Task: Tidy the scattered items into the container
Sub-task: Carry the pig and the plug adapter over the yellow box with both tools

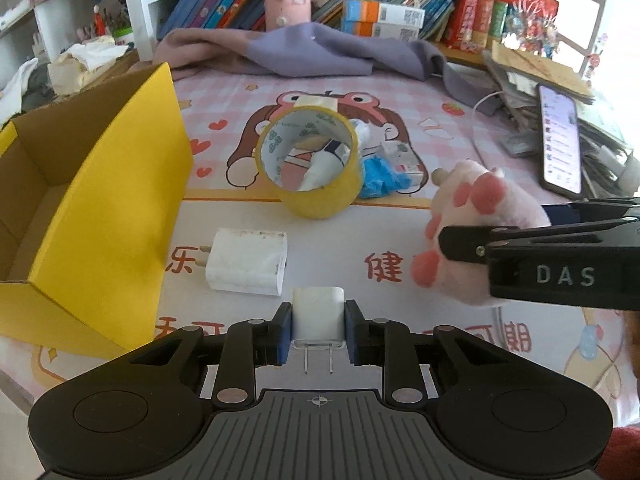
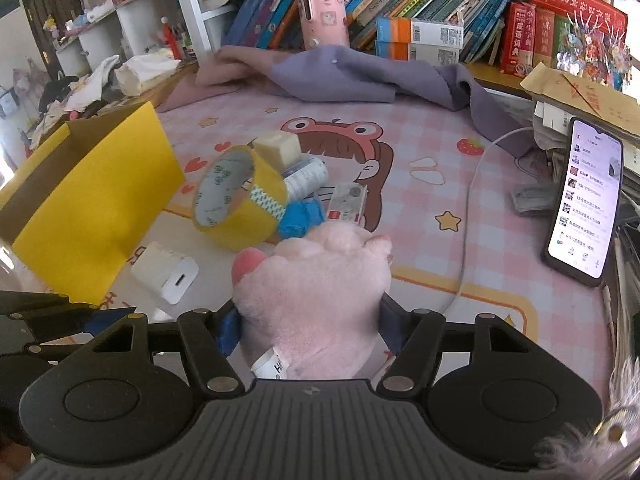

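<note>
The left gripper [image 1: 319, 326], clamping a plug [image 1: 319, 316], sits nearer the box [image 1: 112, 216] at the desk's left edge than the right gripper [image 2: 310, 320], which pinches a plush paw [image 2: 316, 300].

Right tongs [image 2: 310, 326]: we saw them clamped on a pink plush paw [image 2: 316, 292], its white tag toward the camera.
Yellow box [image 2: 100, 196]: it stood open at the left on the bench [image 2: 420, 248].
Tape roll [image 2: 240, 204]: yellow, it lay on its side beside the box, touching a small pile of items behind it.
White charger [image 2: 166, 272]: it lay just in front of the box.
Phone [image 2: 584, 200]: we saw it propped at the right, screen lit.
Left tongs [image 2: 48, 320]: only a dark edge showed at the left.
</note>
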Demonstrator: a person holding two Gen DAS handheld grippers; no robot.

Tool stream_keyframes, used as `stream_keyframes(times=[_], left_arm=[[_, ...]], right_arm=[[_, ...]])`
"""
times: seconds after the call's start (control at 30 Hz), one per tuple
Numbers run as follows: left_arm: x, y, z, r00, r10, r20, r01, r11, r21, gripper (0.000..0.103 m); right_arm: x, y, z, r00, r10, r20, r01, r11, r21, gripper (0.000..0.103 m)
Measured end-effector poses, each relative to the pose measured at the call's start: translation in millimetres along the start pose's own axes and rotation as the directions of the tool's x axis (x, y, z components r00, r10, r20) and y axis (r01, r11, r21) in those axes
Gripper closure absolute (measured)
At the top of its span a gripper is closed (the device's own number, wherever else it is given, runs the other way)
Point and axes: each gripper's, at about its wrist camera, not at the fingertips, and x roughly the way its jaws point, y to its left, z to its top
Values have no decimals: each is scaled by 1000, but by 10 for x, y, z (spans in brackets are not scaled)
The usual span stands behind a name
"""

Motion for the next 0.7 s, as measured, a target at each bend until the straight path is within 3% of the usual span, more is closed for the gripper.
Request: stream_keyframes(times=[0.2, 0.4, 0.7], left_arm=[[-194, 121, -94, 998, -54, 43, 53, 998, 15, 78], [-438, 349, -214, 986, -126, 105, 120, 991, 60, 78], [-937, 887, -673, 967, -215, 139, 203, 974, 96, 78]], right_arm=[[-165, 186, -106, 999, -28, 24, 28, 1000, 0, 39], [-415, 457, -242, 991, -107, 84, 104, 994, 34, 39], [-813, 1207, -705, 967, -220, 127, 209, 973, 94, 39]])
